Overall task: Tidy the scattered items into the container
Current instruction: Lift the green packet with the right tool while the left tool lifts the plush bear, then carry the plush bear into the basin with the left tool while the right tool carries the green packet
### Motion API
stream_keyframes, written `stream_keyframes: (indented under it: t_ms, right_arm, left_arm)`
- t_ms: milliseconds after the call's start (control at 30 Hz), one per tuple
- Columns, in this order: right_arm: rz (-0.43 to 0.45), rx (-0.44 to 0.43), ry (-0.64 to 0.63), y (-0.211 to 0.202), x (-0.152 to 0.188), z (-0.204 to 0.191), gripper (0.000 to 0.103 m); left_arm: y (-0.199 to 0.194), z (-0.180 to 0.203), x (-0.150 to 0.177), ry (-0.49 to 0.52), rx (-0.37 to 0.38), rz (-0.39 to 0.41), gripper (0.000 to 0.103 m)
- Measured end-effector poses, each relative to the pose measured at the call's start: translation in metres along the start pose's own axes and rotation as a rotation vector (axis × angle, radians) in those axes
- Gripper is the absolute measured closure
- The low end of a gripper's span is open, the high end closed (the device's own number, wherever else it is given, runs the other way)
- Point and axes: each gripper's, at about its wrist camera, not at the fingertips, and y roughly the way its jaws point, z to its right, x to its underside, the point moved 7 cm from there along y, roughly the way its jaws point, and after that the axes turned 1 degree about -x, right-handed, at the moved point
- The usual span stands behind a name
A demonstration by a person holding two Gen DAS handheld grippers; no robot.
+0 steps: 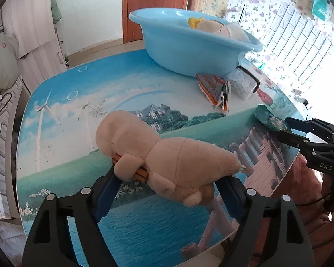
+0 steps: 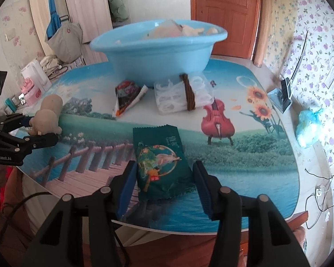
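The left gripper [image 1: 167,178] is clamping a plush toy [image 1: 158,153]; the right gripper [image 2: 164,184], fingers apart, is straddling a green packet [image 2: 160,162] near the blue basin [image 2: 158,51].

Fuzzy cloth plush toy [image 1: 167,158]; glossy plastic basin [image 1: 189,44], glossy table [image 1: 78,102].

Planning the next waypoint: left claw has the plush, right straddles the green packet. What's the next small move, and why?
Probably carry the left claw up and forward to the blue basin and drop the plush toy there. The toy is already gripped; the right claw is open around the green packet, which lies flat on the table.
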Motion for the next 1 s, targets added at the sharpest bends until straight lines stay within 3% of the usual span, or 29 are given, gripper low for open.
stream_keyframes:
  t_ms: [1000]
  right_arm:
    - [0.181,-0.069,-0.021,-0.049,-0.057,-0.011,0.054]
  left_arm:
    - [-0.046,0.012,-0.046,0.02,-0.032,0.132,0.021]
